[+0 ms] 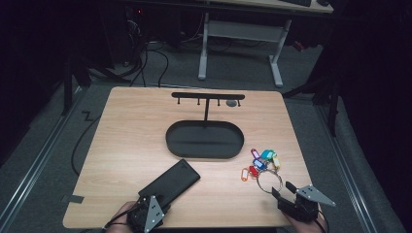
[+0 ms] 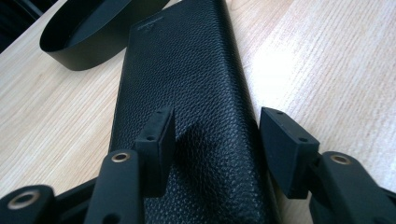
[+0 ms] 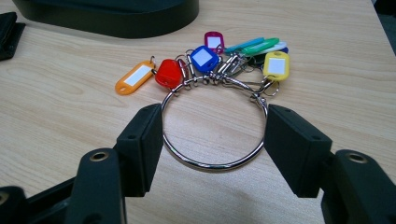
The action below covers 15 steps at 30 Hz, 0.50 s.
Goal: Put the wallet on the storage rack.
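Observation:
A black grained leather case [image 1: 170, 183] lies on the wooden table near the front left. My left gripper [image 1: 149, 201] is open at its near end. In the left gripper view the case [image 2: 187, 70] runs away from the left gripper [image 2: 217, 126], one pad over the leather and the other at its right edge. A large metal key ring [image 3: 210, 165] with several coloured tags [image 3: 204, 58] lies flat at the front right. My right gripper [image 3: 215, 126] is open, a pad on each side of the ring. From above, the right gripper [image 1: 283, 190] is just behind the keys [image 1: 262, 164].
A black oval tray [image 1: 204, 138] sits mid-table, with a T-shaped hook rack [image 1: 208, 95] rising behind it. The tray's wall [image 2: 79, 42] is beyond the case, and the tray [image 3: 116, 18] is also beyond the keys. A desk frame [image 1: 240, 34] and cables are on the floor behind.

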Tool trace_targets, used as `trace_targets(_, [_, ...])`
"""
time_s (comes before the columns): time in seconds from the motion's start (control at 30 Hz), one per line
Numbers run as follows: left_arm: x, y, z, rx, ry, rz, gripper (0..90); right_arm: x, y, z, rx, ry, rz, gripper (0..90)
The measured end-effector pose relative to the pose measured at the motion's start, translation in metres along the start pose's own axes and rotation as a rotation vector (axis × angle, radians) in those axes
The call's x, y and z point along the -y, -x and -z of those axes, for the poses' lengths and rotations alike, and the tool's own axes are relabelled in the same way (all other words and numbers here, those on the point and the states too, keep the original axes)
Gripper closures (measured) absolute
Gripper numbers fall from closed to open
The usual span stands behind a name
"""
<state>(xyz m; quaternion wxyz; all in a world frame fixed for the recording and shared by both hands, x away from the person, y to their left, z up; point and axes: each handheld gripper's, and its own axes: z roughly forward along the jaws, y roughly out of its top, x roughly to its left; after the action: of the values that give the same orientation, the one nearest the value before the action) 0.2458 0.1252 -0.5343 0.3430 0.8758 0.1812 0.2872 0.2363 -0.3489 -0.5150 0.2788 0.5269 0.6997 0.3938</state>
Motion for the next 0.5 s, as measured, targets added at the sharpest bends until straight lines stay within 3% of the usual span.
trace_targets(0.17, [-0.001, -0.005, 0.001, 0.031, -0.014, -0.011, 55.1, 0.000, 0.000, 0.000, -0.002, 0.000, 0.000, 38.1])
trace_targets(0.3, [-0.005, -0.013, 0.000, 0.075, -0.027, 0.013, 59.5, 0.001, 0.000, 0.000, -0.006, 0.001, -0.011, 38.2])
trace_targets(0.5, [-0.006, -0.007, 0.001, 0.030, -0.023, 0.005, 67.2, 0.001, 0.000, -0.002, 0.008, -0.006, -0.014, 38.5])
